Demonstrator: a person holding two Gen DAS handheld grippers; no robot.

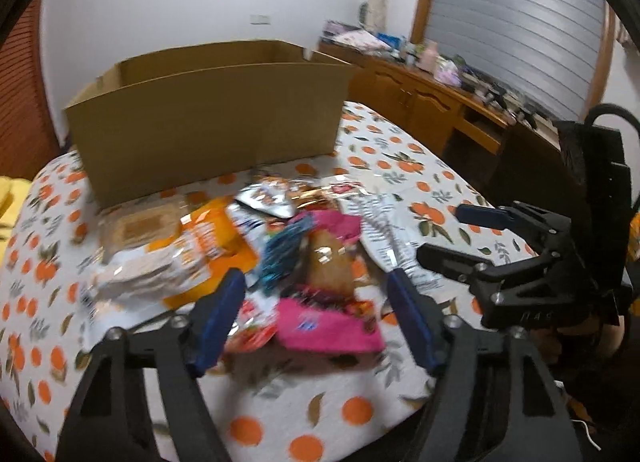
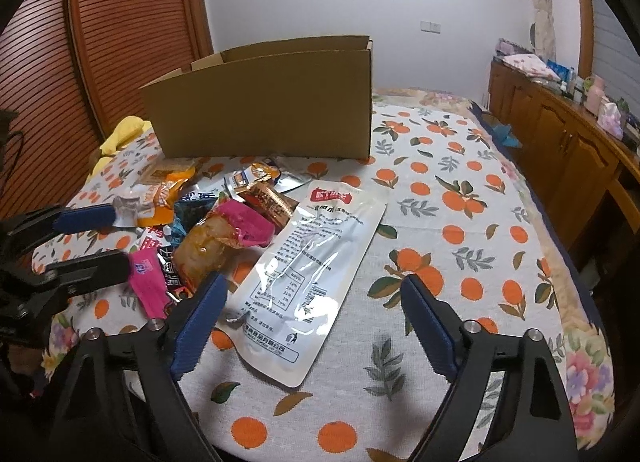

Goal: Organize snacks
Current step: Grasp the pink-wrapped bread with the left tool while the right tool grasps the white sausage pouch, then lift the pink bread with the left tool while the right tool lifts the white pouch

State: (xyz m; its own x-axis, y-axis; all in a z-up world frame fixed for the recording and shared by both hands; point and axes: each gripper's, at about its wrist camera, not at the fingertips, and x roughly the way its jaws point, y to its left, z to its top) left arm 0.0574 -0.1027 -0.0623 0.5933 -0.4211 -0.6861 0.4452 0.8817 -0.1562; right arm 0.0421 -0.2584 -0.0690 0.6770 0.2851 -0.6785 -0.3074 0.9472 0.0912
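The snack packets (image 2: 224, 221) lie heaped on the orange-print bench (image 2: 460, 221), just in front of the open cardboard box (image 2: 264, 109). The long white pouch (image 2: 316, 274) lies on the pile's right edge, well short of the box. The right claw (image 2: 314, 328) straddles its near end, jaws wide and holding nothing; closing there could pinch only the slick film, which may slip free. The left claw (image 1: 316, 316), partly open and empty, hovers over the pink packet (image 1: 328, 328), and could snag neighbours overlapping it.
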